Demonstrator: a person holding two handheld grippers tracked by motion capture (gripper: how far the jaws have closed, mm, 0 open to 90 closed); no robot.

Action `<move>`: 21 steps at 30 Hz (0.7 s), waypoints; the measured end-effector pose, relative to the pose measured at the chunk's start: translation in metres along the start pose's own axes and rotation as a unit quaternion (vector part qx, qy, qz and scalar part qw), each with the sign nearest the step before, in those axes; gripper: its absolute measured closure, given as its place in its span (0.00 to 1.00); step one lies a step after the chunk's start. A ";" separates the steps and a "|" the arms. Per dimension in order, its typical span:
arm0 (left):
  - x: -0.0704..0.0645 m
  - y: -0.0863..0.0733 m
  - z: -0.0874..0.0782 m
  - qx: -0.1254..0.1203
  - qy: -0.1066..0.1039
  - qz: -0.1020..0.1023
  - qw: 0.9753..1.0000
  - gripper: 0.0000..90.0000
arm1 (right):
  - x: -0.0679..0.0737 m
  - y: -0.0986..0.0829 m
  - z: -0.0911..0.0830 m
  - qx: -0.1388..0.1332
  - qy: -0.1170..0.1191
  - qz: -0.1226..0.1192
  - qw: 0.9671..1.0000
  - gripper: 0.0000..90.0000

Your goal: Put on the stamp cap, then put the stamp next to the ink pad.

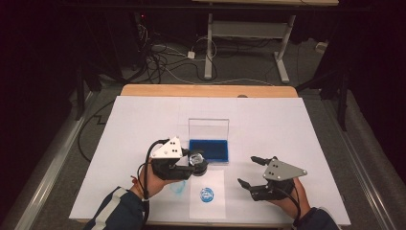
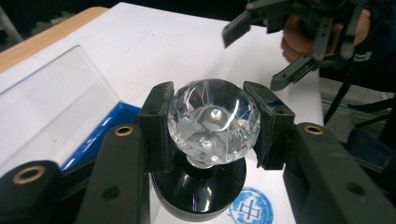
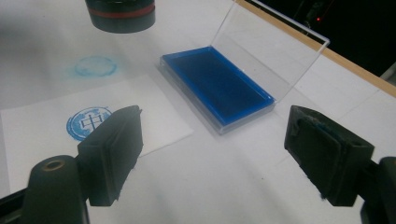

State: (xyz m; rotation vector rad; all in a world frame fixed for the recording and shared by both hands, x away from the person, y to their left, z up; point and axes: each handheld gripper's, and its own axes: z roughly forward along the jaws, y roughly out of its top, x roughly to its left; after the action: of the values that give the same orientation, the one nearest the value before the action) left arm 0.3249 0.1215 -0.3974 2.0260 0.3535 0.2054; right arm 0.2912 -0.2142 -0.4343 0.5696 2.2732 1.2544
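— What lies on the white cover [image 1: 287, 124]?
— A blue ink pad [image 1: 208, 149] near the middle, its clear lid [image 1: 208, 128] standing open on the far side. Nearer lies a paper sheet [image 1: 215, 179] bearing a round blue print [image 1: 207, 194]; a faint blue smudge [image 1: 177, 187] sits just left of it.
— And beyond?
— The wooden table edge [image 1: 206, 90], then tangled cables [image 1: 163, 57] on the floor at far left, beside a white desk frame [image 1: 249, 28].

On the paper sheet [image 3: 46, 135], a round blue seal imprint [image 3: 88, 122] with character "中".
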 end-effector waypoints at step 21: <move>0.017 0.000 -0.020 -0.006 0.034 -0.004 0.999 0.60 | -0.017 -0.016 -0.029 0.003 -0.032 0.022 0.999 0.21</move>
State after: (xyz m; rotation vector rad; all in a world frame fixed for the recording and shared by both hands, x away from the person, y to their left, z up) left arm 0.3352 0.1444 -0.3881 2.0099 0.4015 0.2720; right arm 0.2855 -0.2505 -0.4314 0.6563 2.2237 1.2312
